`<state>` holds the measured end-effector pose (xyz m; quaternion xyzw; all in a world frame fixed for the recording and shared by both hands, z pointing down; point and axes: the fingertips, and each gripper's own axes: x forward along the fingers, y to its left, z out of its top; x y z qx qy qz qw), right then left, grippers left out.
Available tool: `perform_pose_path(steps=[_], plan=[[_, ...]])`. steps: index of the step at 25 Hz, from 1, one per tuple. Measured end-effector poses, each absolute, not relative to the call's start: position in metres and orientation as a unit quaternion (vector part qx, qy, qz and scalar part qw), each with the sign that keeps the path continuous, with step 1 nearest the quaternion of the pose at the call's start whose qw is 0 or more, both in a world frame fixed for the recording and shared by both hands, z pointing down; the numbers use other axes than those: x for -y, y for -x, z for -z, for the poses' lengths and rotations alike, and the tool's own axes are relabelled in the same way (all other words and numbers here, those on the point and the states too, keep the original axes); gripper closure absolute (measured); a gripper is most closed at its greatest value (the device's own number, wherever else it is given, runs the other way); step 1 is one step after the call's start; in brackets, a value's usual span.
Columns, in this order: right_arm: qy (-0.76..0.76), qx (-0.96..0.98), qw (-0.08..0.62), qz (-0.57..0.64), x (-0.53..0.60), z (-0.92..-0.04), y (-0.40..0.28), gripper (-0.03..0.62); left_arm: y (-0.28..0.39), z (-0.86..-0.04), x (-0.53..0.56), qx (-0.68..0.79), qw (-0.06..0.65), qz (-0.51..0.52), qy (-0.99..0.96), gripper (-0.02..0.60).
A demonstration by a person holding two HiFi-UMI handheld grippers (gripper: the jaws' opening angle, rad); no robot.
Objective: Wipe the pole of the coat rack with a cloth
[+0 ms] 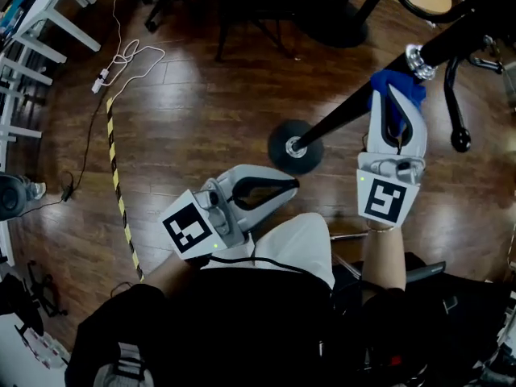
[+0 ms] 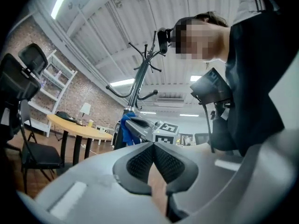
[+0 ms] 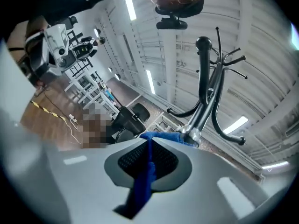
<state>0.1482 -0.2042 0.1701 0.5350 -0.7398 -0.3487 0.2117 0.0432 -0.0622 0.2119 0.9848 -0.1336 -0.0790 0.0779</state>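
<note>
While right tool (image 1: 395, 103) grips cloth (image 1: 401, 85) beside pole (image 1: 347, 118), left tool (image 1: 294, 185) hangs clenched; empty.

The cloth (image 1: 398, 87) is bright blue and the pole (image 1: 343, 113) black. The floor (image 1: 193, 111) is glossy brown wood, crossed by a strip of yellow-and-black striped tape (image 1: 118, 193).
</note>
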Motion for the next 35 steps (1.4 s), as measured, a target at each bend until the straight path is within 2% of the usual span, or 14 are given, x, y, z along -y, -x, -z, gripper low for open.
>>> perform_pose_path(steps=[2, 7, 10, 20, 23, 24, 27, 30, 32, 35], plan=[[-0.537, 0.744, 0.189, 0.35, 0.203, -0.2, -0.155, 0.576, -0.058, -0.239, 0.073, 0.121, 0.057, 0.088, -0.987, 0.586], [-0.537, 0.753, 0.075, 0.373, 0.198, -0.243, -0.162, 0.576, -0.082, -0.326, 0.092, 0.096, 0.016, 0.111, -0.989, 0.586], [-0.521, 0.758, 0.038, 0.391, 0.199, -0.286, -0.161, 0.576, -0.09, -0.388, 0.102, 0.078, -0.013, 0.105, -0.991, 0.586], [-0.487, 0.793, 0.149, 0.336, 0.211, -0.517, -0.157, 0.576, -0.08, -0.522, 0.165, 0.129, 0.038, 0.13, -0.982, 0.588], [-0.472, 0.806, 0.236, 0.268, 0.211, -0.62, -0.159, 0.576, -0.069, -0.548, 0.172, 0.143, 0.066, 0.161, -0.974, 0.588], [-0.466, 0.816, 0.244, 0.24, 0.209, -0.647, -0.158, 0.576, -0.066, -0.556, 0.169, 0.144, 0.075, 0.166, -0.973, 0.588], [-0.464, 0.853, 0.174, 0.166, 0.214, -0.687, -0.151, 0.576, -0.064, -0.564, 0.166, 0.133, 0.083, 0.163, -0.974, 0.588], [-0.414, 0.867, 0.216, 0.175, 0.214, -0.708, -0.144, 0.576, -0.06, -0.56, 0.165, 0.133, 0.087, 0.176, -0.971, 0.588], [-0.424, 0.878, 0.183, 0.127, 0.213, -0.72, -0.142, 0.576, -0.056, -0.567, 0.163, 0.14, 0.09, 0.168, -0.972, 0.588], [-0.419, 0.886, 0.19, 0.065, 0.211, -0.75, -0.149, 0.576, -0.053, -0.576, 0.165, 0.146, 0.089, 0.163, -0.972, 0.588]])
